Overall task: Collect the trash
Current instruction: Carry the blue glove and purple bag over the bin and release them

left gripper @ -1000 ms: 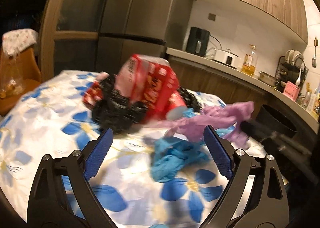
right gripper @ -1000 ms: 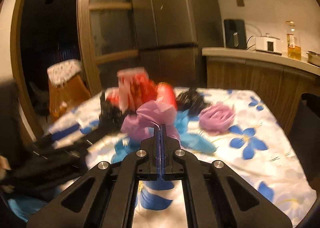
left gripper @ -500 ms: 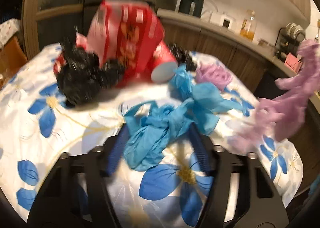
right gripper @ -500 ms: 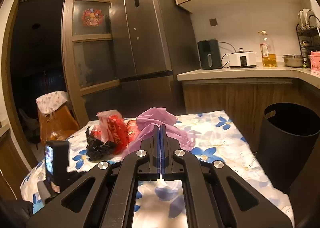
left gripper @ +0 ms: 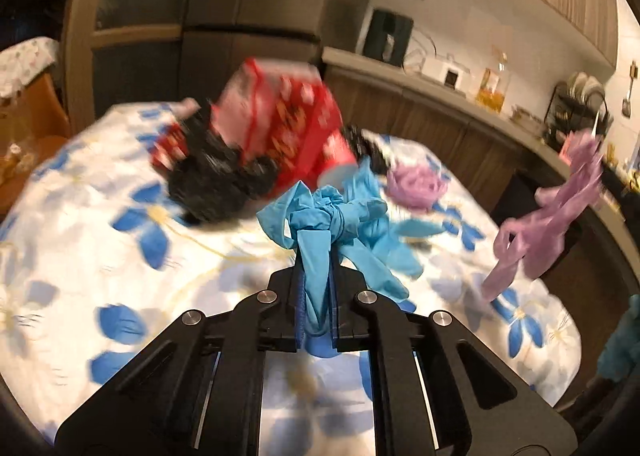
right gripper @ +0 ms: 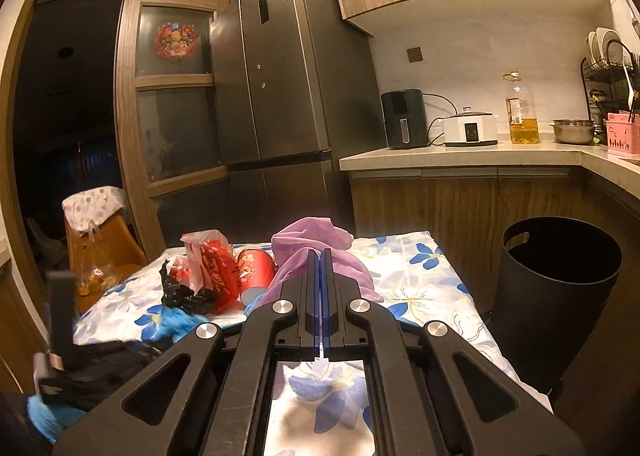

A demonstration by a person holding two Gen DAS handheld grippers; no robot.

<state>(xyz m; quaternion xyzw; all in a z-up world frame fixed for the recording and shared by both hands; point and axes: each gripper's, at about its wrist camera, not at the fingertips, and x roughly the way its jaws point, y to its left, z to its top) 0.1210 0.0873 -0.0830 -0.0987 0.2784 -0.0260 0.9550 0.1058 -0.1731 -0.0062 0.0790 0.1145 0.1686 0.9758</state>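
Though motion blur smears most of the left wrist view, the main items can be told apart
Blurred: red snack bag (left gripper: pixel 288 128), black plastic bag (left gripper: pixel 216 184) and floral tablecloth (left gripper: pixel 100 216) are soft-edged; print on the bag unreadable
Left gripper (left gripper: pixel 316 296): jaws closing, narrow, with the knotted blue glove (left gripper: pixel 320 224) pinched between the pads; the glove's far end hangs forward over the table
Right gripper (right gripper: pixel 320 284): fingers pressed together on the purple glove (right gripper: pixel 308 244), whose lower part is hidden behind the fingers
Only in left view: purple glove (left gripper: pixel 560 208) seen dangling in the air at right, its holder cut off by the frame edge; a second, crumpled purple glove (left gripper: pixel 416 184) lies on the cloth beyond the blue one
Only in right view: red paper cup (right gripper: pixel 256 268) on its side beside the snack bag (right gripper: pixel 208 260); left gripper's body a dark blur at lower left
Black trash bin (right gripper: pixel 560 276): stands on the floor right of the table, near the cabinets; inside too dark to see any contents
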